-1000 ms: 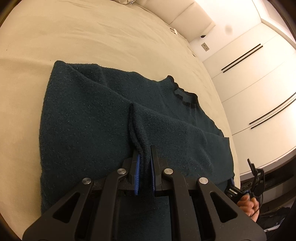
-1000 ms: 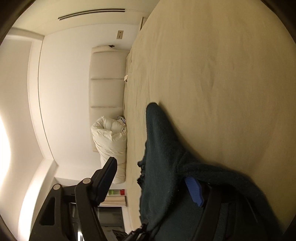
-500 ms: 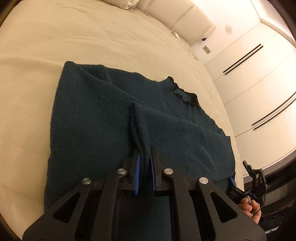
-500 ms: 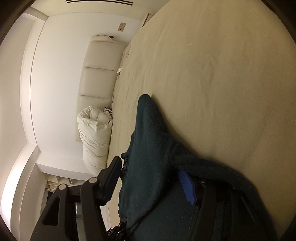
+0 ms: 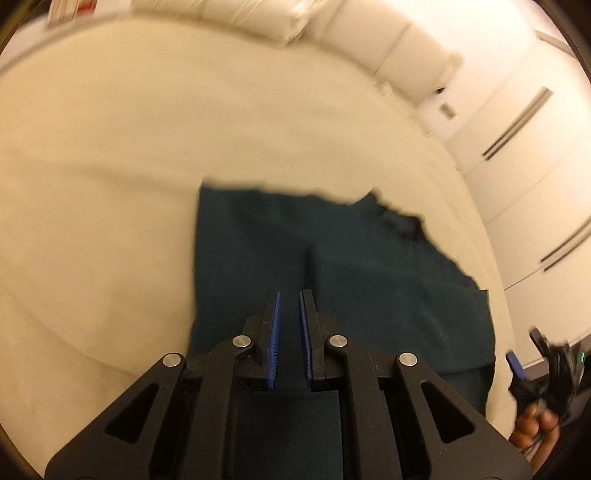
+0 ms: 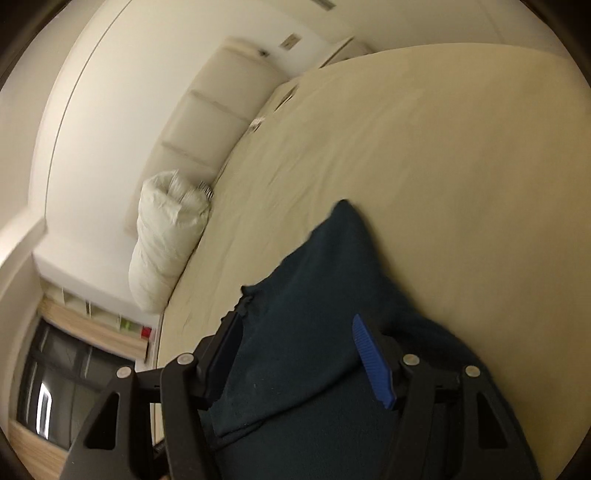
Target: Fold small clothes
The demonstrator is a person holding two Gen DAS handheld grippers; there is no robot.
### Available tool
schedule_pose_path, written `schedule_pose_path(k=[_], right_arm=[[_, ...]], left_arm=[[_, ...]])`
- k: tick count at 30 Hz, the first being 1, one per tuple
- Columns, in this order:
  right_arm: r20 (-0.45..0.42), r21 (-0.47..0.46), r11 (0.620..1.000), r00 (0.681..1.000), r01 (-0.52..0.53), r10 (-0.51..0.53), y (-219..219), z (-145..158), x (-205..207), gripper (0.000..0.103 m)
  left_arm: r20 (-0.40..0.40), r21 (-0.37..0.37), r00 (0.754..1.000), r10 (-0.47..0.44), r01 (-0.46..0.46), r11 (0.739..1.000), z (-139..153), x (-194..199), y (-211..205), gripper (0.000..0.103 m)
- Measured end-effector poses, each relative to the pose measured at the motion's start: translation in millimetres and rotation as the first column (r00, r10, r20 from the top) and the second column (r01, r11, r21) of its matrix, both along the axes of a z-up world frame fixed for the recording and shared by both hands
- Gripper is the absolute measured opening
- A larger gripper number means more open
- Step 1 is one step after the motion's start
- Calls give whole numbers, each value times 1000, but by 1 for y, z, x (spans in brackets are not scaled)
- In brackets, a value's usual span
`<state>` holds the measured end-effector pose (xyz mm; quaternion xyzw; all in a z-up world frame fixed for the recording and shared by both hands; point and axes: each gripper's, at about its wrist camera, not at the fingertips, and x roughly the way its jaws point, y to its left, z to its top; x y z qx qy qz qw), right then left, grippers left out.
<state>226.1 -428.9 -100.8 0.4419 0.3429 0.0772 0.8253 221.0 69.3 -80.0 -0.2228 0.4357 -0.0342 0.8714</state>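
Hovering my left gripper over the dark-green sweater lying flat on the bed, fingers slightly apart, nothing btwn; right gripper spread wide, sweater fold btwn fingers.

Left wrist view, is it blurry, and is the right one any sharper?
Left wrist view: motion blur smears the sweater edges and pillows; the left gripper stays sharp. Right wrist view: milder blur, strong fisheye bending of the bed.
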Motion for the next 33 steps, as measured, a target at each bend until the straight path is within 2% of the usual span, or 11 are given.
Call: schedule_pose_path(k=[3,6,8,10,12,14,16,18,24,29,33], right_arm=[[8,-33,993,993,-115,116,14,-3,29,66],[-49,-29,987,987,-157,155,16,-31,53,67],[-87,-34,989,986,-142,139,6,-54,60,56],[-58,8,989,987,-148,148,-9,-66,55,33],[-29,58,989,990,-139,141,-28,-71,41,31],[-23,24,996,996,-87,88,-46,-66,22,33],[-52,-10,999,998,-41,40,-59,-59,5,63],[-44,-49,999,999,-10,8,-70,-45,-23,72],[-64,-196,956,976,-216,207,-72,-20,-98,73],[-137,-229,908,935,-351,327,-70,-31,-158,73],[-158,-177,913,926,-369,343,-77,-46,-188,73]], left_arm=[[59,55,991,-119,115,992,9,13,-33,10],[-3,117,985,-174,173,978,-18,34,-57,10],[-26,123,981,-193,194,973,-44,39,-57,10],[32,103,977,-210,206,973,-47,30,-53,9],[32,112,975,-219,214,970,-45,26,-50,10],[28,144,975,-222,215,966,-38,18,-47,10],[12,174,981,-195,190,966,-32,4,-38,10],[26,138,983,-183,178,974,-21,-19,-20,10],[-16,38,983,-184,184,982,-8,-98,34,10],[-70,-113,978,-197,188,976,-21,-173,57,10],[-118,-169,967,-226,205,964,-38,-224,58,10]])
